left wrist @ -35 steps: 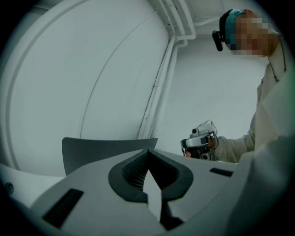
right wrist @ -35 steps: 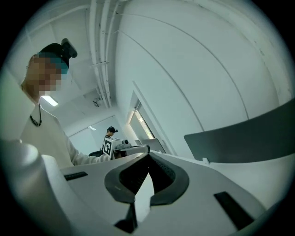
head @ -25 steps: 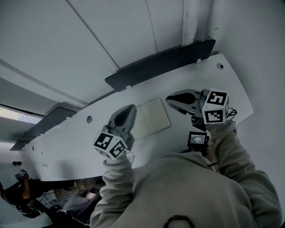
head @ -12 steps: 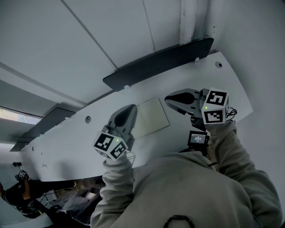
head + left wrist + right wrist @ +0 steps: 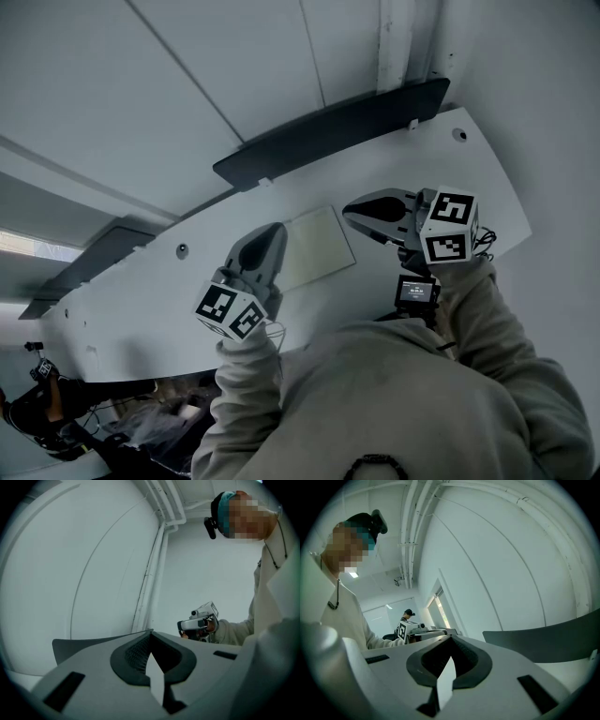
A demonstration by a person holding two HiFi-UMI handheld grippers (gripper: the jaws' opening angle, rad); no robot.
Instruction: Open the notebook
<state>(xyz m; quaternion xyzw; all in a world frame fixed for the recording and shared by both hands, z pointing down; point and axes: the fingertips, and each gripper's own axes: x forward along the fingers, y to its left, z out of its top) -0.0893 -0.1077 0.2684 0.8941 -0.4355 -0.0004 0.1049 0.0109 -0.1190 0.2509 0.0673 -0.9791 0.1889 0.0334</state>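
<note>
Left claw (image 5: 277, 230) and right claw (image 5: 349, 212), two in all, are closed and empty; one notebook (image 5: 317, 246) lies between them.

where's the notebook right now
In the head view, the flat white notebook lies on the white table, between the left hand-held gripper and the right hand-held gripper.

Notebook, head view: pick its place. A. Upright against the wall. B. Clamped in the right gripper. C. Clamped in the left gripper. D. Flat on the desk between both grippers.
D: the notebook lies flat on the desk, the left gripper and right gripper beside it, neither gripping it.
</note>
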